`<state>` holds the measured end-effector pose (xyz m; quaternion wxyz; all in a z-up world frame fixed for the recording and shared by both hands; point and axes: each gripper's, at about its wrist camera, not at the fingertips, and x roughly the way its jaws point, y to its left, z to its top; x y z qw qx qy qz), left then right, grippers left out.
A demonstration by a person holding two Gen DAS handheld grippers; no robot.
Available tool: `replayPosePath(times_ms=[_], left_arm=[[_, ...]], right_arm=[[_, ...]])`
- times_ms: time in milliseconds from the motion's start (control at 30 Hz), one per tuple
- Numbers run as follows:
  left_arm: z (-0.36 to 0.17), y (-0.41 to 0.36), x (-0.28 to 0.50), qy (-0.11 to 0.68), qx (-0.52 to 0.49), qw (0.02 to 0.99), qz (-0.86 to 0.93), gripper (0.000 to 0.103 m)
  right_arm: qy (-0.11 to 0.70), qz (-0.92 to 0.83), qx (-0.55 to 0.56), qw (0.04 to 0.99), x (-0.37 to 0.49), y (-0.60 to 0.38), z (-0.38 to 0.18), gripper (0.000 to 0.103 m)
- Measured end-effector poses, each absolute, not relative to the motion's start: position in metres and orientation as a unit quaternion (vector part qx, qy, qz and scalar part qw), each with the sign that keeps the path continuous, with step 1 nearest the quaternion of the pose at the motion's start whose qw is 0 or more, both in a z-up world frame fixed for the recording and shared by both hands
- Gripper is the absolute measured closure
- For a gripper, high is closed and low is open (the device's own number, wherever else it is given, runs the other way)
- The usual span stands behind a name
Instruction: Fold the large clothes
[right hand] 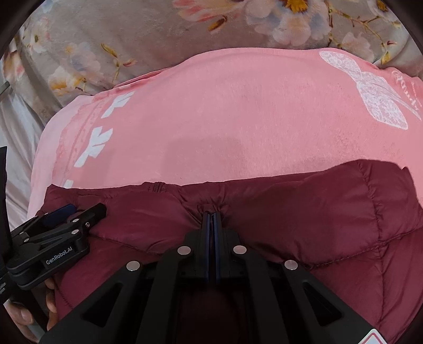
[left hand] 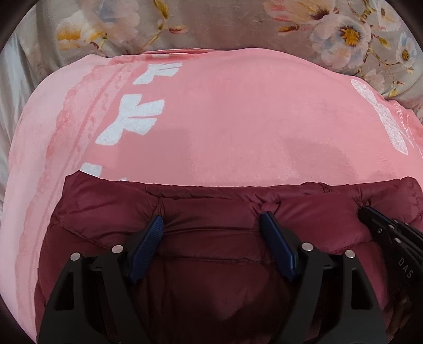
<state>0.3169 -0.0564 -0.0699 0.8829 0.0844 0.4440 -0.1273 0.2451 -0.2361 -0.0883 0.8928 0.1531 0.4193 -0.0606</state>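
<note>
Where the maroon puffer jacket lies on a pink blanket over a floral sheet, we see our right gripper pinched on its edge, our left gripper spread, pads resting on it.

The quilted jacket lies on the blanket, which is spread over a flowered sheet behind it. The left hand-held gripper sits on the jacket's far edge, left of the right hand-held gripper.
</note>
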Motion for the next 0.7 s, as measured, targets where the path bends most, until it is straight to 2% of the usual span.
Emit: replayPosePath(times_ms=[433, 533, 600, 700], left_arm=[[-0.074, -0.058, 0.319, 0.429, 0.089, 0.891, -0.117, 0.023], [-0.047, -0.04, 0.308, 0.42, 0.082, 0.896, -0.123, 0.024], [-0.023, -0.016, 0.299, 0.392, 0.082, 0.91, -0.106, 0.022], [-0.011, 0.019, 0.302, 0.388, 0.072, 0.916, -0.079, 0.021]], right_arm=[[0.411, -0.058, 0.154, 0.897, 0.242, -0.233, -0.083, 0.101], [0.372, -0.053, 0.174, 0.91, 0.214, -0.245, -0.044, 0.099], [0.347, -0.1, 0.137, 0.922, 0.191, -0.259, -0.018, 0.099], [0.355, -0.158, 0.128, 0.912, 0.176, -0.288, -0.017, 0.096]])
